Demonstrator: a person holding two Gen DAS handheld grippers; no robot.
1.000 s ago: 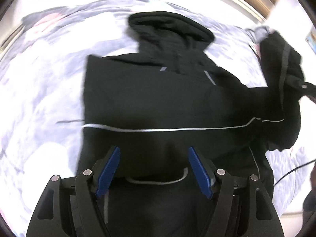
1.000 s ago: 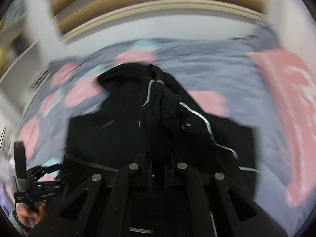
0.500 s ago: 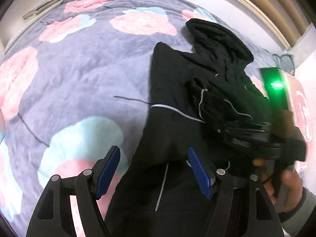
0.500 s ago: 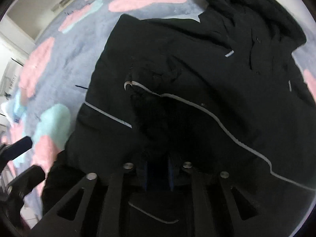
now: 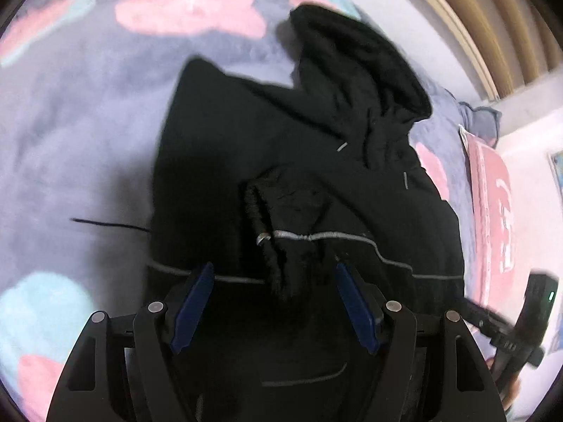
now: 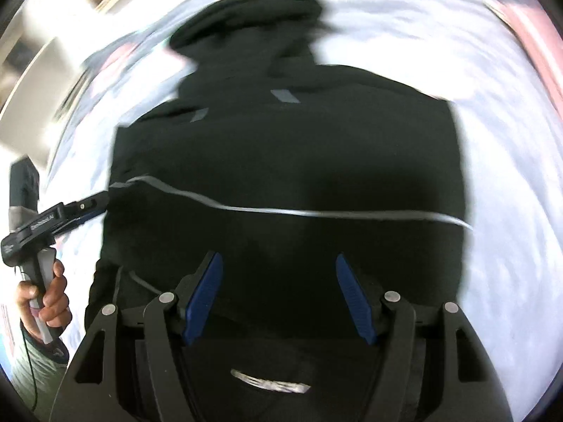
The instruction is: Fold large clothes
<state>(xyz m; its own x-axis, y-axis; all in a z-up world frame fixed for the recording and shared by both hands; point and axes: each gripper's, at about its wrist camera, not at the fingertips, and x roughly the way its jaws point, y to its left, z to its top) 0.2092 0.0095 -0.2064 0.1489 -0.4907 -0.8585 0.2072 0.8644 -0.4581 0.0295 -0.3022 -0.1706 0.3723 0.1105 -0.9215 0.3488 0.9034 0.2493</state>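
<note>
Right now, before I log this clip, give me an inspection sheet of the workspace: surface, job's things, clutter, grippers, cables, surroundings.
Surface: bed cover, grey-violet plush with pink and teal blotches.
Job's things: black hooded jacket lying spread on the cover, hood at the far end, one sleeve folded across the body, thin pale stripe across it.
Clutter: pink cloth beside the jacket.
Grippers: left gripper open, nothing between the jaws; right gripper open above the jacket, its jaws have just been opening, nothing pinched.
Cables: thin dark cord hanging below the hand on the left gripper's handle.
Surroundings: wooden slats past the bed.
</note>
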